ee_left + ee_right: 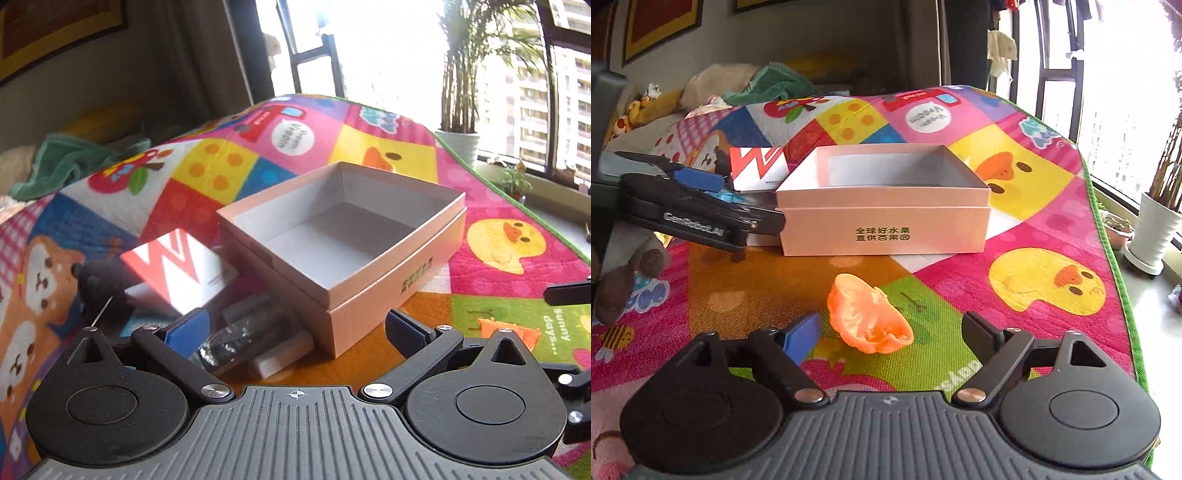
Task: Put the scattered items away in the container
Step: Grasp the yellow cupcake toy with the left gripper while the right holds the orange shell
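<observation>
Right claw (890,332) gaping wide, my crumpled orange plastic piece (868,316) on the colourful play mat (1052,229) sits between its tips, unpinched. Left claw (295,328) spread too, over a black packet (243,341) beside the empty pale pink cardboard box (884,221).

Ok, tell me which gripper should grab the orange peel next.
Right. The right gripper is open with the orange peel lying just ahead between its fingers, near the pink box. The left gripper faces the black packet beside the box.
</observation>
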The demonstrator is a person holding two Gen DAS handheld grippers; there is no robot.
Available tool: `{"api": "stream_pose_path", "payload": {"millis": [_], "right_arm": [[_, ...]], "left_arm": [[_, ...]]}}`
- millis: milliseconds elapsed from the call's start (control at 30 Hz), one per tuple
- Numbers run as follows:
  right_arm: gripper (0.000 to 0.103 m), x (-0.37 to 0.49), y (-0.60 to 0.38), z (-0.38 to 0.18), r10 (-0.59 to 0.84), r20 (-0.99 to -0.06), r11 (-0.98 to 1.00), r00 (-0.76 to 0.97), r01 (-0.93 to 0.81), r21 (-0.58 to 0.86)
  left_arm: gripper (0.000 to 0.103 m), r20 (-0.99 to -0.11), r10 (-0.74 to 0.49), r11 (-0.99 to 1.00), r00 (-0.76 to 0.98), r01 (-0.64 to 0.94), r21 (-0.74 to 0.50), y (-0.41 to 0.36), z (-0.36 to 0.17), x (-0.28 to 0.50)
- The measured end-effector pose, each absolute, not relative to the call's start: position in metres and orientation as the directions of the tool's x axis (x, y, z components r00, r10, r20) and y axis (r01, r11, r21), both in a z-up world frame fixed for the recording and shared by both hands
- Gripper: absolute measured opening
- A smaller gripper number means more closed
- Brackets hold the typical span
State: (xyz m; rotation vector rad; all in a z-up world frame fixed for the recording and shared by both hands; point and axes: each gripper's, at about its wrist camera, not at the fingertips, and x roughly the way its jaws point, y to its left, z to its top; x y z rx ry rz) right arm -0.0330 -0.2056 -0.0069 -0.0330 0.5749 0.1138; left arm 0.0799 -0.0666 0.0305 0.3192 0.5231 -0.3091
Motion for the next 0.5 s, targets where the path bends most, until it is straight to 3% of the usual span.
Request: {"api": "stream_pose_path", "payload": {"millis": [167,300,500], "right_arm": [[0.092,-0.037,-0.203,-0.011,0.099,-0.507,0.993,0.856,-0.121,-0.010],[0.095,-0.034,-0.196,-0.014,0.123,-0.505,0.989,0.854,-0.148,-0.009],[0.097,-0.030,-0.188,-0.016,0.130,-0.501,0.988,0.856,-0.156,-0.011]], "left_arm": [[0.103,-0.533,-0.138,0.914,0.835,0.315,0.256,-0.061,0.032,0.103],[0.103,-0.482,-0.037,0.917,0.876,0.222,0.333,-0.043,0.035,0.109],[0.103,-0.482,-0.069,0.946,0.874,0.210,0.246,-0.009,0.052,0.093]]}}
